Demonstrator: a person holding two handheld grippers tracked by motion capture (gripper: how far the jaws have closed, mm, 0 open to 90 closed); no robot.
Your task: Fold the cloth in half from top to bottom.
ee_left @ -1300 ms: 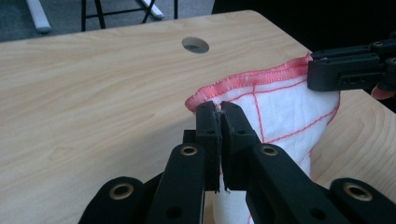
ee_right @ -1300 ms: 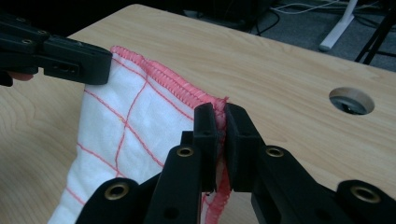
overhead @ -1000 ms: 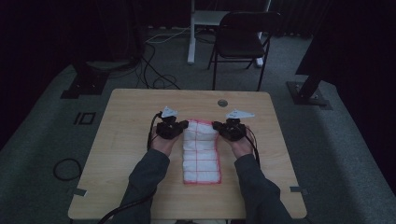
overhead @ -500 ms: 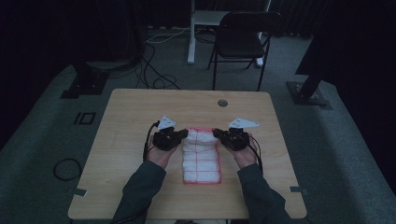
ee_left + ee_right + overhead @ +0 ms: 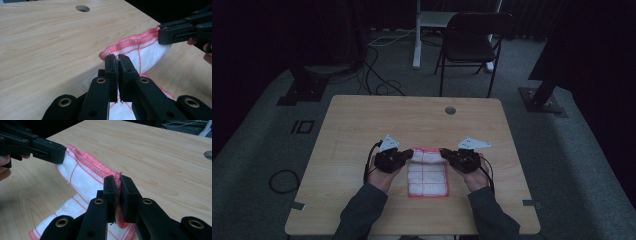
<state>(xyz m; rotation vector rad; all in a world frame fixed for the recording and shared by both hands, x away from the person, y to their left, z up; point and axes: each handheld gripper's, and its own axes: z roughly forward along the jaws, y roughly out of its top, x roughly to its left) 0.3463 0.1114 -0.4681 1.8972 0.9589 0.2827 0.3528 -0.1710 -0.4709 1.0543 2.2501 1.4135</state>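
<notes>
Both grippers dragged the cloth's (image 5: 428,172) far edge nearer; left gripper (image 5: 409,156) and right gripper (image 5: 445,154) each clenched one far corner, long axis toward person.

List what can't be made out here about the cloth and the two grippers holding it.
- Cloth corners: in both gripper views the clamped corner is buried between the shut jaws.
- Cloth's near end: cut off by the bottom edge and the left gripper in its own view.
- Layer count of the cloth: too dim and small in the high view.
- Right gripper body: its own view shows just the jaws; the rest is out of frame.
</notes>
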